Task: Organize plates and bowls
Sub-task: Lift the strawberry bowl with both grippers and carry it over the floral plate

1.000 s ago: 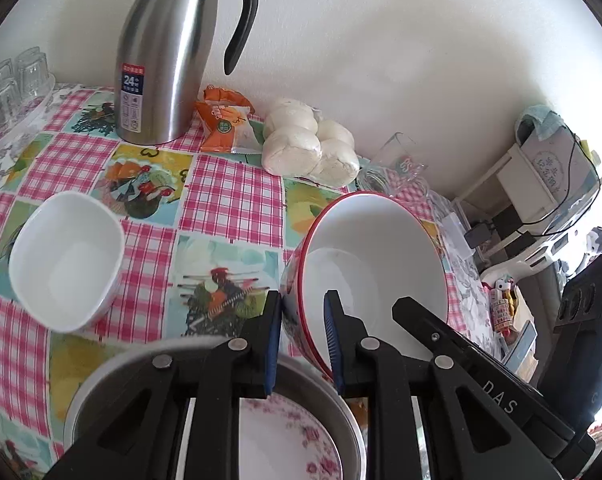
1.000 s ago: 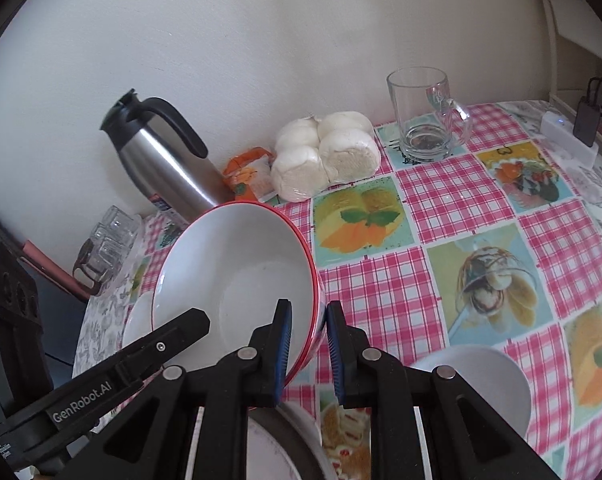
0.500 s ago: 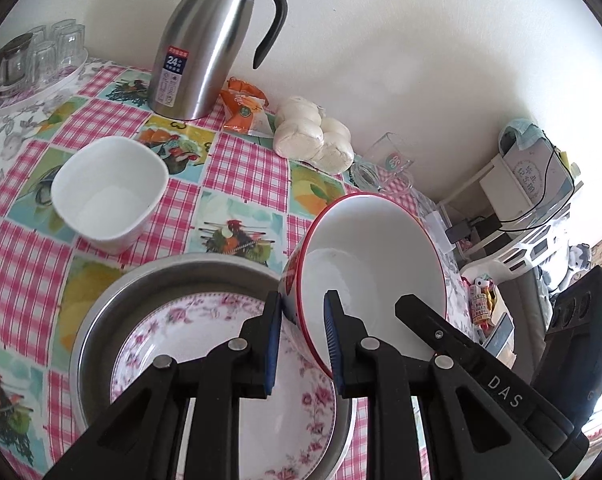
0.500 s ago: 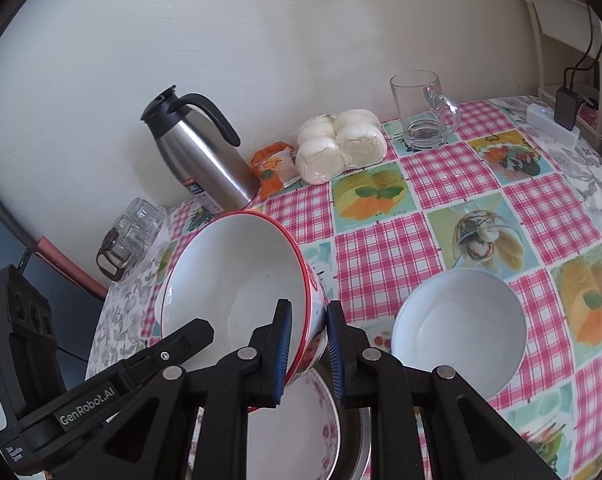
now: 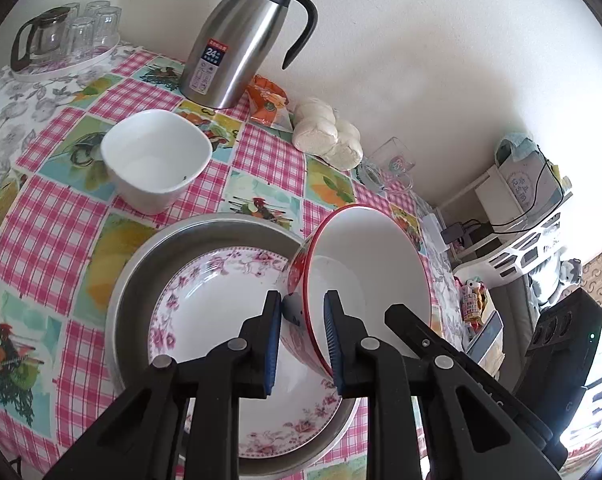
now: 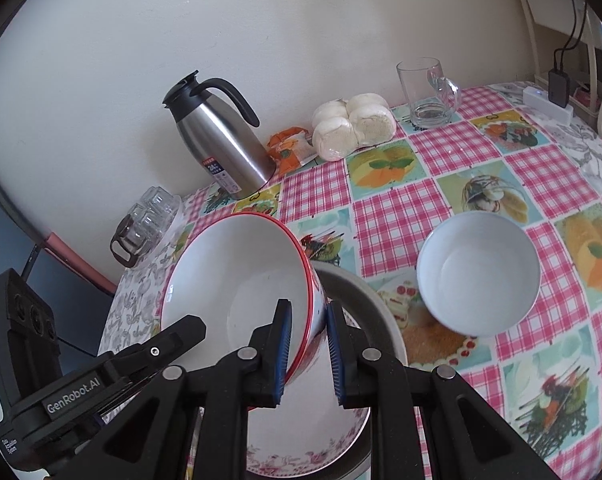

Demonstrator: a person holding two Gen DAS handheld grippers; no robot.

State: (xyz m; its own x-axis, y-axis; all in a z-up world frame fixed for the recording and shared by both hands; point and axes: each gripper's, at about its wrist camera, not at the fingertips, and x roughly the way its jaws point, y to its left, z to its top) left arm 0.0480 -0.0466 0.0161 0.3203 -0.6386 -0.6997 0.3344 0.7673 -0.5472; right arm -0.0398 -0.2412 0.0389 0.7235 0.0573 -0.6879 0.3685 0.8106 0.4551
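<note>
My left claw and my right claw are each clamped on opposite sides of the rim of the red-rimmed bowl, which hangs tilted over the flowered plate lying inside the metal basin. Beyond the basin a square white bowl and a round white bowl sit on the checked tablecloth. Near the wall stand a steel jug, buns and a glass mug.

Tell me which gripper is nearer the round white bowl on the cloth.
Right. The right gripper, clamped on the red-rimmed bowl, has the round white bowl just beside it. The left gripper grips the opposite rim, farther off.
</note>
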